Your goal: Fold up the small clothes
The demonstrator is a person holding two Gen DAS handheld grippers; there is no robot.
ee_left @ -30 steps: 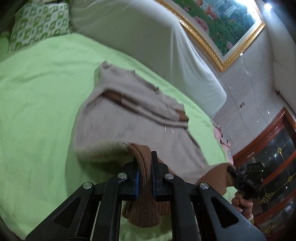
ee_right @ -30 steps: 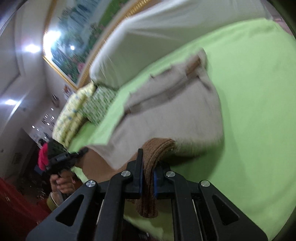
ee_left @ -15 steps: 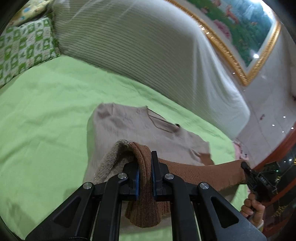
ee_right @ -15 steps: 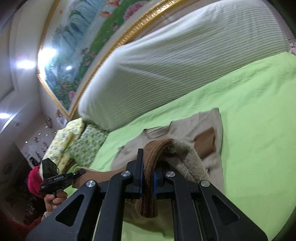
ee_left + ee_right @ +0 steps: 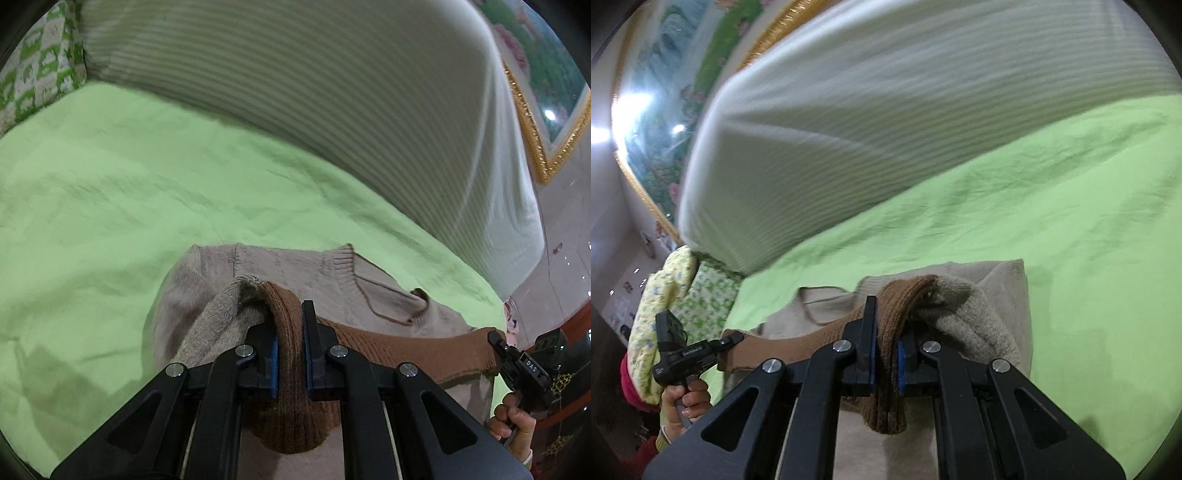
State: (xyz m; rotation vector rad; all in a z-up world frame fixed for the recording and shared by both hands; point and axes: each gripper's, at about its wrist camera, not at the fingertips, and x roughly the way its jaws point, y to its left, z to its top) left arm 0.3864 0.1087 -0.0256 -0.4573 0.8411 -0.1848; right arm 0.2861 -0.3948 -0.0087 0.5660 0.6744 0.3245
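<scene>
Left gripper (image 5: 288,354) and right gripper (image 5: 884,356), each clamped on the brown hem (image 5: 406,349) of the sweater (image 5: 280,266). Sweater lies on the green sheet (image 5: 110,177), at 12 o'clock of both grippers.

I see beige sweater (image 5: 295,273), brown ribbed hem (image 5: 406,347) | lime-green bedsheet (image 5: 110,192) | white striped bolster (image 5: 295,74) | gold picture frame (image 5: 532,136)

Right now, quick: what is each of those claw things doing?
Left gripper: closed on the sweater's brown hem.
Right gripper: closed on the same brown hem.
</scene>
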